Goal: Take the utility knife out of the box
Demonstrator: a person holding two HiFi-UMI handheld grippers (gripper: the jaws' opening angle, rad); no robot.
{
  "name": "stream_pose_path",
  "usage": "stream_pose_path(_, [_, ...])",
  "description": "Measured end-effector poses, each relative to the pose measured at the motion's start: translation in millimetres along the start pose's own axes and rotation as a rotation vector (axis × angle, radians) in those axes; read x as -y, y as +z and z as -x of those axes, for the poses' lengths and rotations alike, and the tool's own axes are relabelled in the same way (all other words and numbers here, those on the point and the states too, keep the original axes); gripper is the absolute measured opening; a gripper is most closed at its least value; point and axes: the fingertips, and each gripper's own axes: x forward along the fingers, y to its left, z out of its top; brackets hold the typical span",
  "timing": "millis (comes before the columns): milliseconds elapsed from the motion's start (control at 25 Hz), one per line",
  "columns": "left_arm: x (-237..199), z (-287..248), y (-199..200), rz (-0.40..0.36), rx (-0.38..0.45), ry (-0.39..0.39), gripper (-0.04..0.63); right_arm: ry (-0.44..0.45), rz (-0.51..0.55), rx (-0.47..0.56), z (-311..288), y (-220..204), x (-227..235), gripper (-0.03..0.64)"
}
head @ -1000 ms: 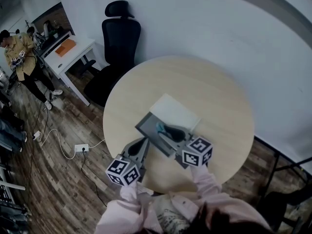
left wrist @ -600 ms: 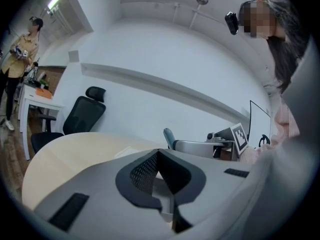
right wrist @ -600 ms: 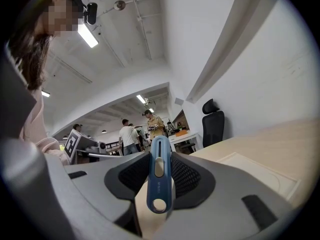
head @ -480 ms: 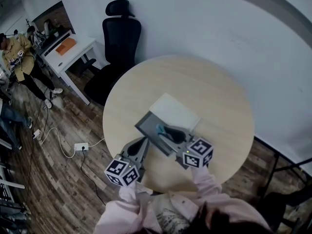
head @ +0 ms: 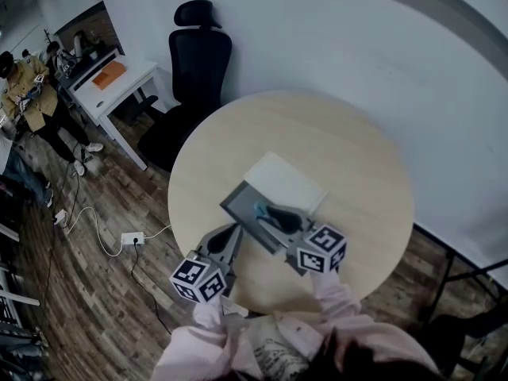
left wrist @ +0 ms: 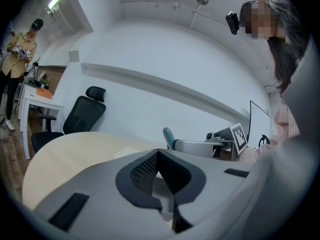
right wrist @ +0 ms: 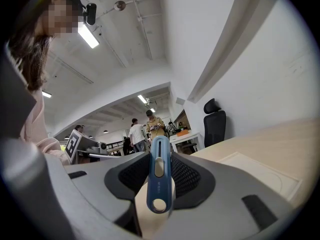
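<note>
In the head view we look down on a round wooden table (head: 341,141). A shallow grey box (head: 238,206) lies open toward 7 o'clock from the table's middle. Its white lid (head: 286,179) lies flat, touching the box on its 1 o'clock side.

Our right gripper (head: 276,215) reaches in over the box from 5 o'clock. Its marker cube (head: 321,248) sits above the table edge nearest us. In the right gripper view, the right gripper (right wrist: 160,159) has its jaws pinching a blue utility knife (right wrist: 160,184). The knife stands on edge between the ribbed pads, with its slider facing the camera and its round hanging hole nearest us. In the head view the utility knife (head: 260,208) shows as a small teal tip over the box. From here we cannot tell whether it is clear of the box floor.

Our left gripper (head: 230,236) sits at 7 o'clock of the box, just off its corner and apart from it. In the left gripper view, the left gripper (left wrist: 159,153) has its jaws pressed together with nothing between them. The knife's tip (left wrist: 168,136) shows beyond them at 1 o'clock.

A black office chair (head: 194,62) stands at 11 o'clock of the table. Farther toward 10 o'clock are a white desk (head: 119,86) and a person in a yellow jacket (head: 32,94).
</note>
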Motion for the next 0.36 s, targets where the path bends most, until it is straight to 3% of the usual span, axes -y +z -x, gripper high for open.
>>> stream_pose_path(360, [2.5, 3.1, -4.0, 0.001, -0.005, -0.007, 0.002, -0.002, 0.003, 0.002, 1.8, -3.9, -2.6, 0.135])
